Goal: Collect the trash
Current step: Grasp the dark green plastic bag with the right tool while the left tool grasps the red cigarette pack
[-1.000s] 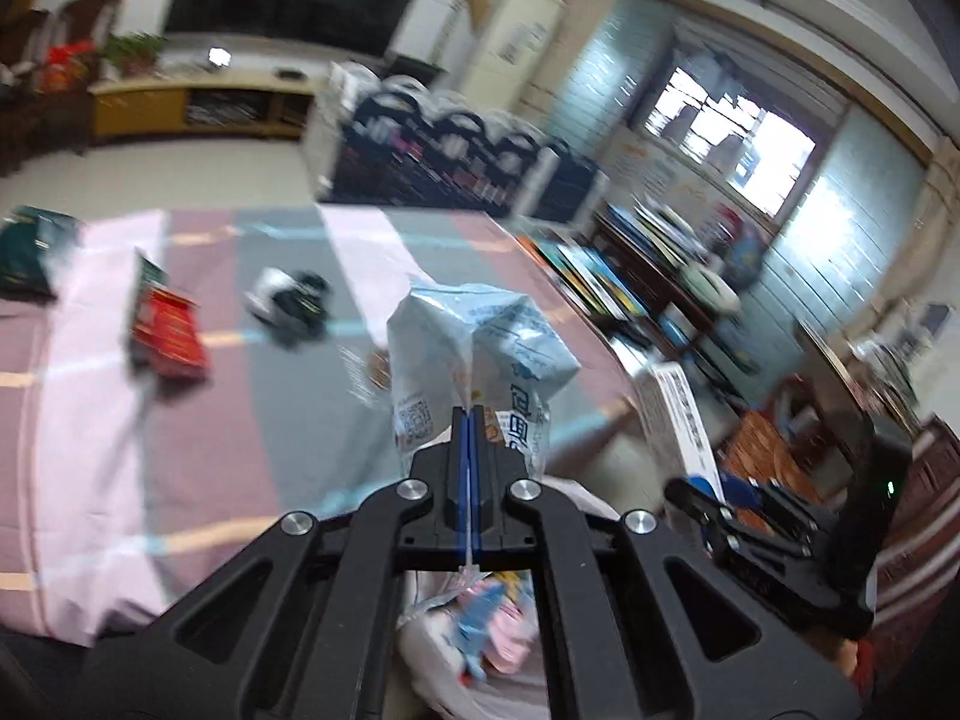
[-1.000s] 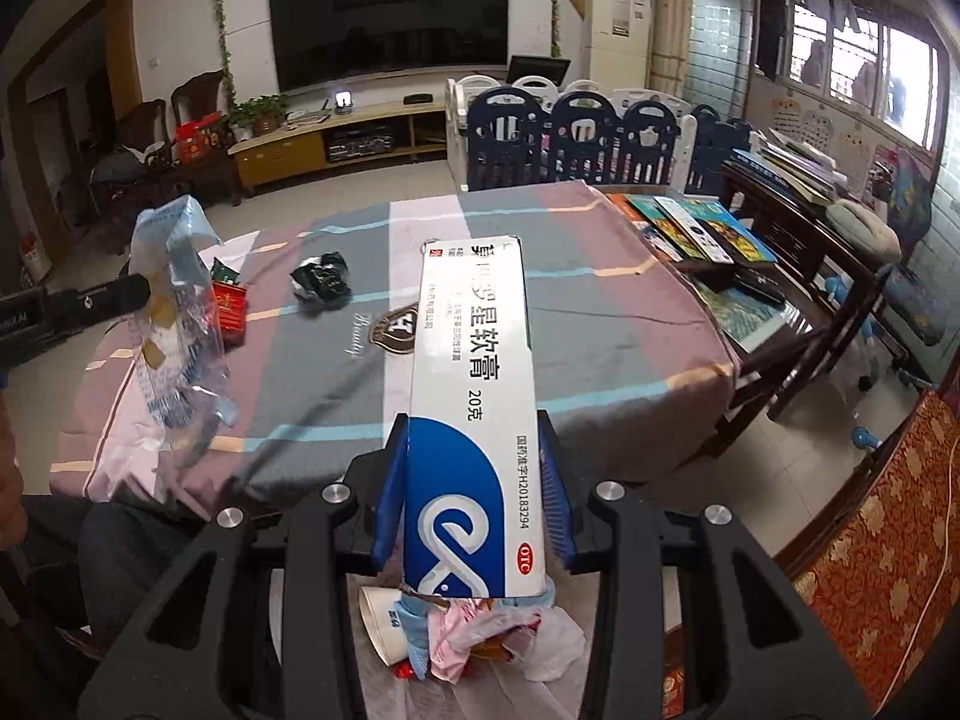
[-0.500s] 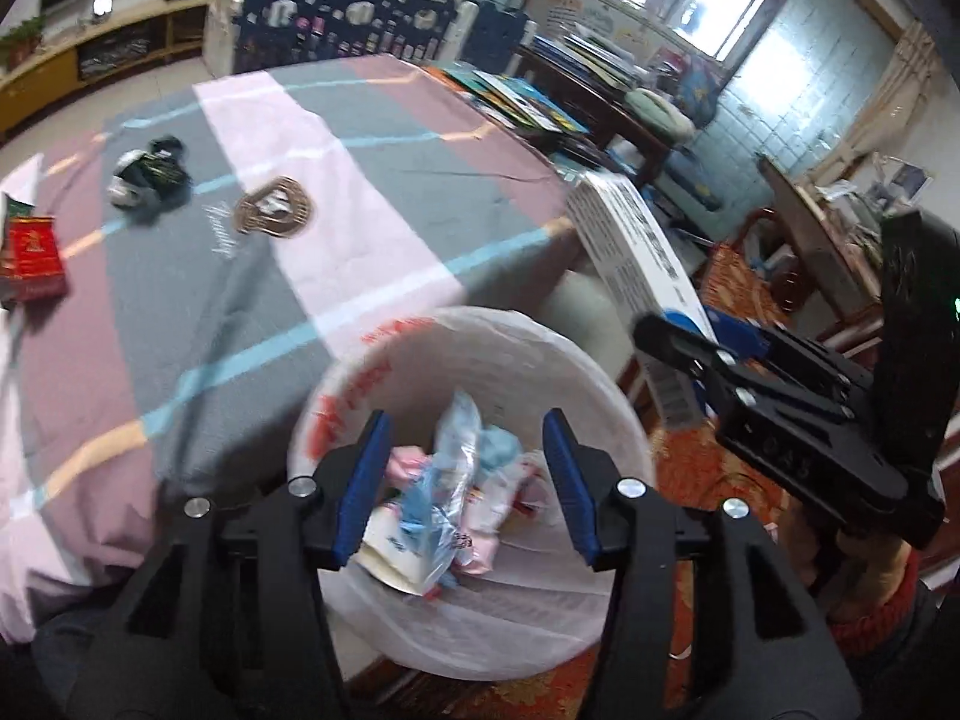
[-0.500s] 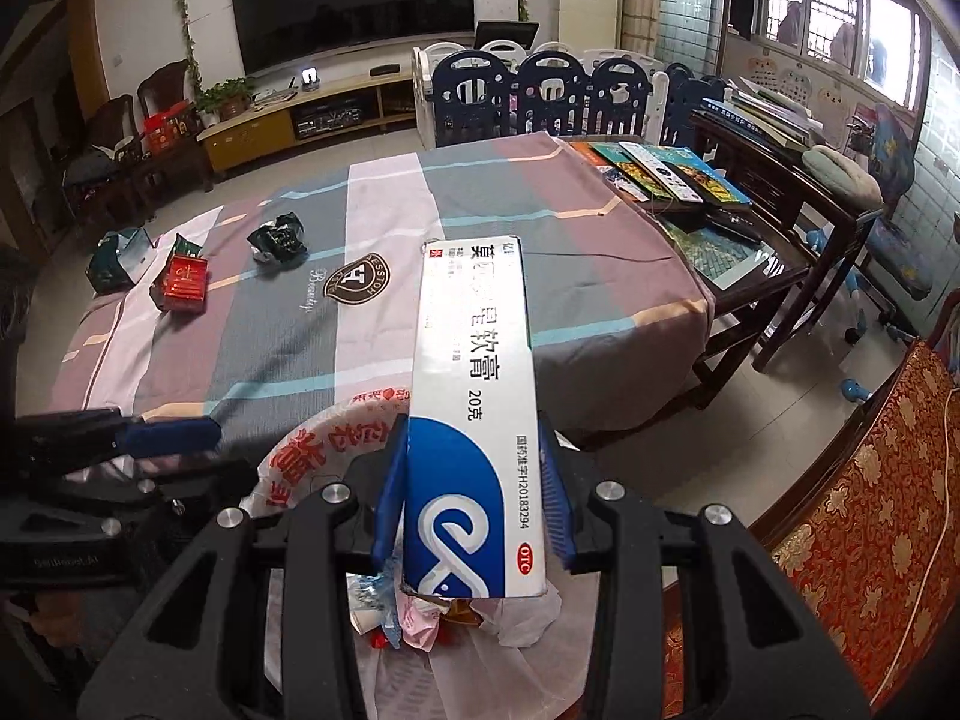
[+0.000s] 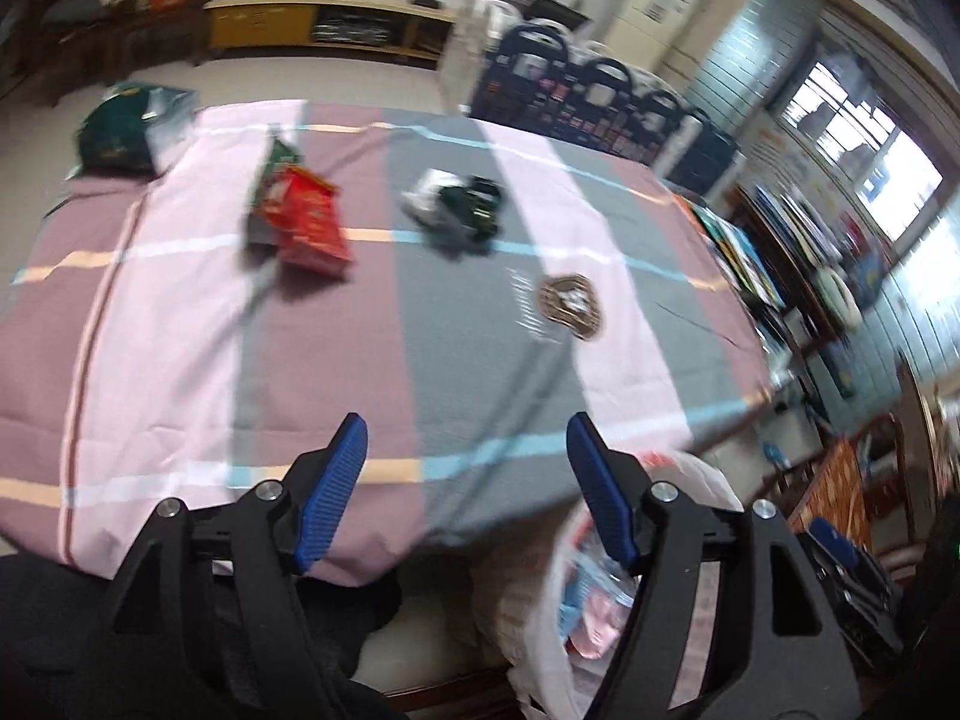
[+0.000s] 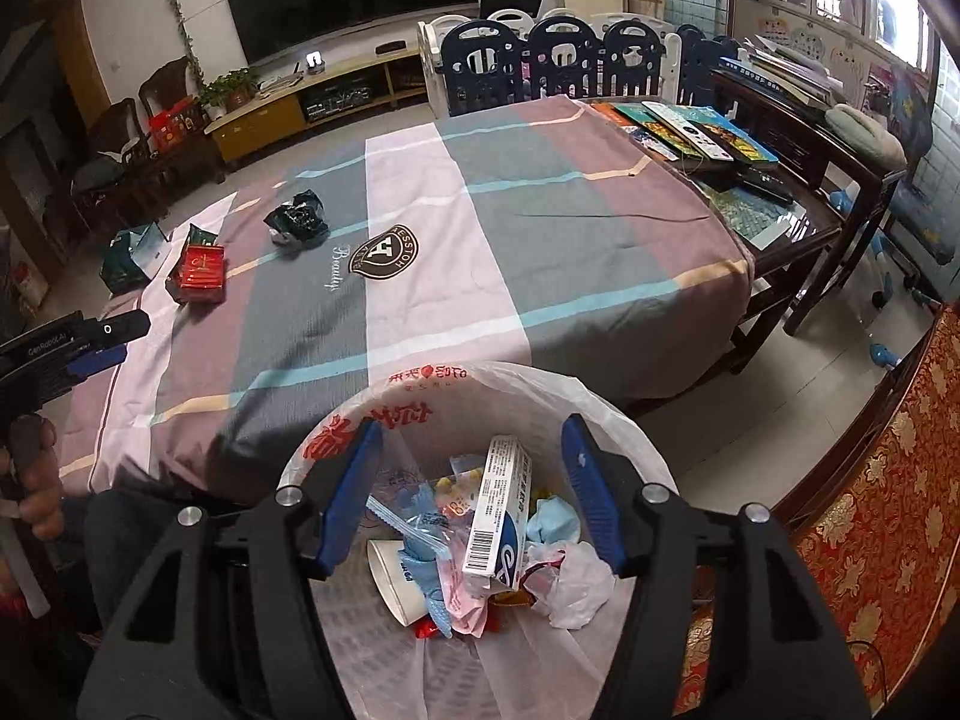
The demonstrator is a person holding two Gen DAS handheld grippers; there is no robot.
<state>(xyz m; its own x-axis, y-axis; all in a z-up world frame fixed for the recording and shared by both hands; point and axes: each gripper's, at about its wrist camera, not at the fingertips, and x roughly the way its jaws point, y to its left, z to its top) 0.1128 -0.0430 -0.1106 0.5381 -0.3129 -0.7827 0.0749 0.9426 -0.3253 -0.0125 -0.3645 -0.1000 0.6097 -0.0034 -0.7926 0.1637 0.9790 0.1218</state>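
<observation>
White-and-blue box (image 6: 498,516) is seen lying in the lined trash bin (image 6: 600,402), on top of wrappers and a paper cup (image 6: 390,576). Right gripper (image 6: 471,492) is held above the bin, jaws apart and opening, nothing between them. Left gripper (image 5: 468,492) is pointed down at the striped tablecloth (image 5: 180,330), jaws apart and opening, nothing between them. On the cloth, well apart from both grippers: red packet (image 5: 312,225), crumpled dark wrapper (image 5: 462,210), green bag (image 5: 120,132) at the far edge.
</observation>
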